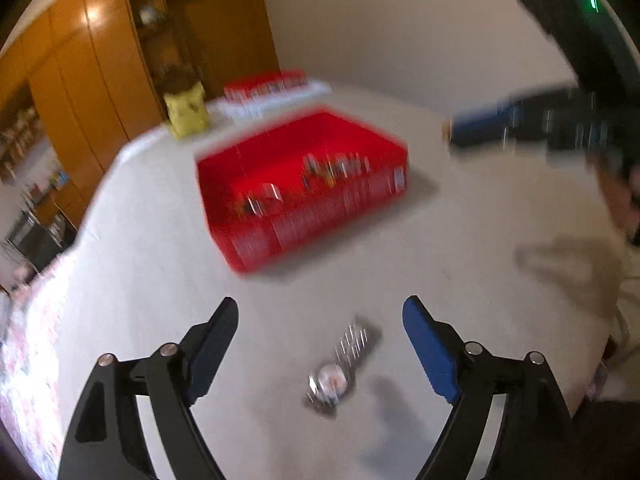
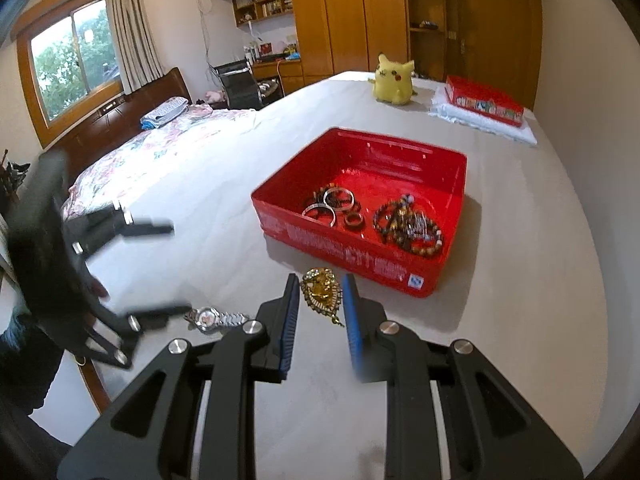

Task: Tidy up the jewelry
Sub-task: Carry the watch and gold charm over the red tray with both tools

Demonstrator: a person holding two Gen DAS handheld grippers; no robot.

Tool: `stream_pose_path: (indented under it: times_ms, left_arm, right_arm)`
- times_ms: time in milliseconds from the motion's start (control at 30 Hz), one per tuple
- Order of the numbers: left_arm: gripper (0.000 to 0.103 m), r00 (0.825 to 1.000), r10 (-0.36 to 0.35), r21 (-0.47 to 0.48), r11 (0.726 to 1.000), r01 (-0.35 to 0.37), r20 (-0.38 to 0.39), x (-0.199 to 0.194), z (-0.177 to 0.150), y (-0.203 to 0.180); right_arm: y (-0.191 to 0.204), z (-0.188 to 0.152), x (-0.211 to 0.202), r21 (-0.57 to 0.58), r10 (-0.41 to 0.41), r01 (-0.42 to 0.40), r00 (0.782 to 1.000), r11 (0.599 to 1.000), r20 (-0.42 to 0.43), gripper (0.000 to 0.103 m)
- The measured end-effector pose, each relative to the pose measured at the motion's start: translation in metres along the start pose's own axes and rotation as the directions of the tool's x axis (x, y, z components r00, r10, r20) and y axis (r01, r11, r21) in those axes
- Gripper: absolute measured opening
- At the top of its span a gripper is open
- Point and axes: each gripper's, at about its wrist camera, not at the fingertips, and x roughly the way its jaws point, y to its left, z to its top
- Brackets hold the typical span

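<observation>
A red tin box sits on the white bed and holds silver rings and bead bracelets; it is blurred in the left wrist view. A silver wristwatch lies on the sheet between the wide-open fingers of my left gripper; it also shows in the right wrist view. A gold pendant lies on the sheet between the fingers of my right gripper, which stand a little apart on either side of it. The left gripper appears blurred at the left.
A yellow plush toy and a second red box on a white cloth sit at the far side of the bed. A floral quilt lies towards the headboard. Wooden wardrobes stand behind.
</observation>
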Motion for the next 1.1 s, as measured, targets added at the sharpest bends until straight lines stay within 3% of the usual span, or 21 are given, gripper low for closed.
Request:
stream_pose_path:
  times_ms: [200,400,433,467,567,667,1100]
  left_arm:
    - [0.065,0.988,-0.032,-0.058,0.998,0.023,-0.151,0.056,-0.035,0.016]
    - [0.065,0.992,-0.029,-0.083,0.996,0.019,-0.122,0.06,-0.04,0.014]
    - [0.055,0.993,-0.026,-0.083,0.996,0.016,-0.118,0.061,-0.041,0.013]
    - [0.031,0.993,-0.036,-0.091,0.996,0.026,-0.113,0.059,-0.041,0.01]
    - [0.031,0.992,0.009,-0.098,0.995,-0.022,-0.126,0.058,-0.039,0.001]
    - [0.031,0.992,-0.002,-0.143,0.99,-0.016,-0.126,0.054,-0.034,0.009]
    - [0.03,0.998,0.065,-0.149,0.987,-0.06,0.025,-0.011,0.01,0.016]
  right_arm:
    - [-0.002,-0.005,0.002,0.017,0.003,-0.003,1.0,1.0,-0.005,0.021]
    - [0.001,-0.007,0.006,0.017,0.008,-0.008,1.0,1.0,-0.011,0.021]
    - [0.002,-0.007,0.007,0.018,0.009,-0.009,1.0,1.0,-0.013,0.021]
    - [0.001,-0.006,0.008,0.019,0.01,-0.01,1.0,1.0,-0.014,0.021]
    - [0.004,-0.006,0.009,0.017,0.011,-0.011,1.0,1.0,-0.016,0.021]
    - [0.006,-0.005,0.006,0.011,0.011,-0.011,1.0,1.0,-0.011,0.021]
    - [0.01,0.0,-0.011,-0.011,0.004,-0.003,1.0,1.0,0.017,0.021]
